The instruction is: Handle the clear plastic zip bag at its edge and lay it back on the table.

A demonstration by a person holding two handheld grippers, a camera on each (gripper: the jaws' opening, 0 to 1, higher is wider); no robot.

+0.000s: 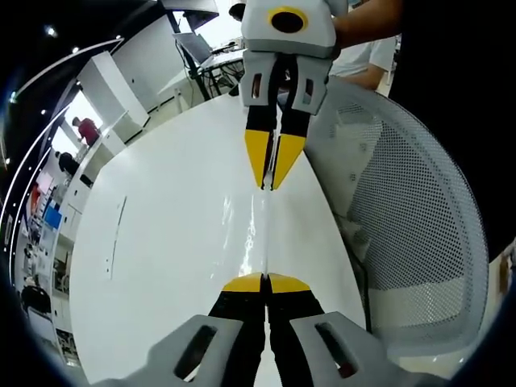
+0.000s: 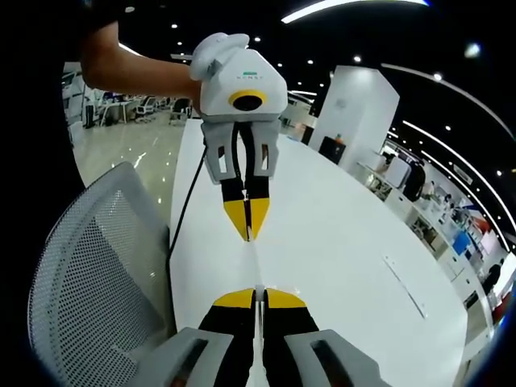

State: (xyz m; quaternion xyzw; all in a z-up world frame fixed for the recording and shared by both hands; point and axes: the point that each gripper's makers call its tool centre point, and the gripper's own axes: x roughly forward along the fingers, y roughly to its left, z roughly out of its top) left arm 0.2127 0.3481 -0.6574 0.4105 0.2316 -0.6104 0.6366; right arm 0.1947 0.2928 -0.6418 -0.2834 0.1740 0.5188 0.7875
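Bag [image 1: 260,234] hangs thin and floppy between our two grippers above the table [image 1: 161,242]. Left gripper [image 1: 265,282] and right gripper [image 2: 258,297] are both pinched tight on its edges. It looks light and slippery.

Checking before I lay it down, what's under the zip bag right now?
The clear zip bag, stretched edge-on between the left tongs and right tongs, hangs over bare white table. A mesh chair stands beside the table. The spot hidden behind the bag's edge can't be seen.
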